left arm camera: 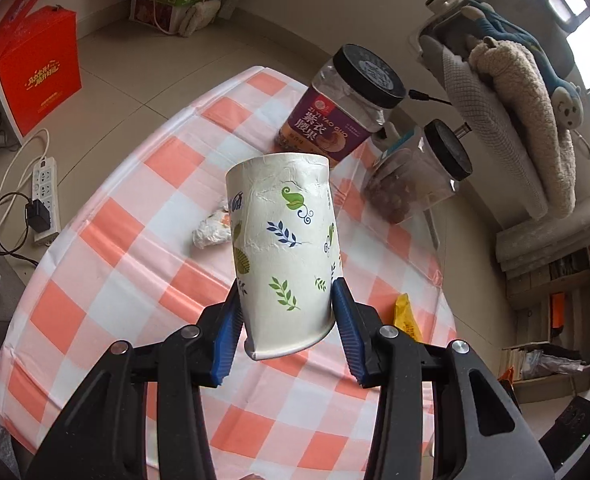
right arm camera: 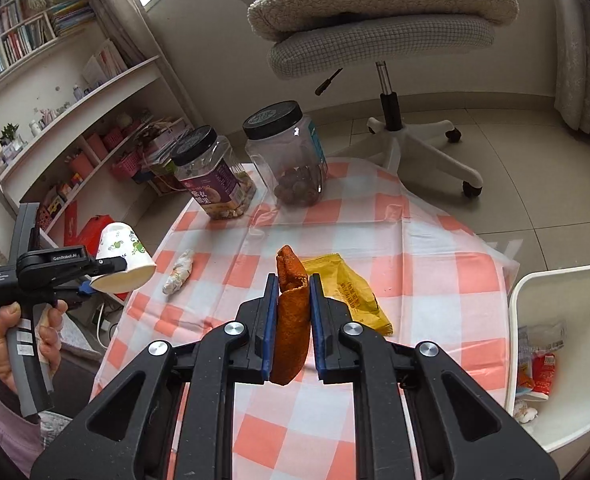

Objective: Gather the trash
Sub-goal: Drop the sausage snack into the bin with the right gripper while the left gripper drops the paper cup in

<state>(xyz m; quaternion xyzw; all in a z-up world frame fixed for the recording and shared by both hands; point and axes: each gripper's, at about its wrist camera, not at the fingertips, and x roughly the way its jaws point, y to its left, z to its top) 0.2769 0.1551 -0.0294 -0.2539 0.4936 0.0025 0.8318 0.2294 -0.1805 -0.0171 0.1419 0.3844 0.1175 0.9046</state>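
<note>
My left gripper [left arm camera: 286, 296] is shut on a crumpled white paper cup [left arm camera: 285, 248] with leaf prints, held in the air above the table; it also shows in the right wrist view [right arm camera: 123, 256] at the left. My right gripper [right arm camera: 291, 280] is shut on an orange peel [right arm camera: 291, 316], held above the table. A yellow wrapper [right arm camera: 349, 292] lies on the checked tablecloth [right arm camera: 435, 264] just right of the right gripper; it also shows in the left wrist view [left arm camera: 407, 318]. A crumpled white tissue [right arm camera: 179, 272] lies on the cloth to the left, and shows in the left wrist view [left arm camera: 213, 232].
A white trash bin [right arm camera: 555, 360] holding several wrappers stands off the table's right edge. Two black-lidded plastic jars [right arm camera: 215, 172] [right arm camera: 287, 152] stand at the table's far edge. An office chair [right arm camera: 387, 40] with a blanket is behind them. Shelves stand at left.
</note>
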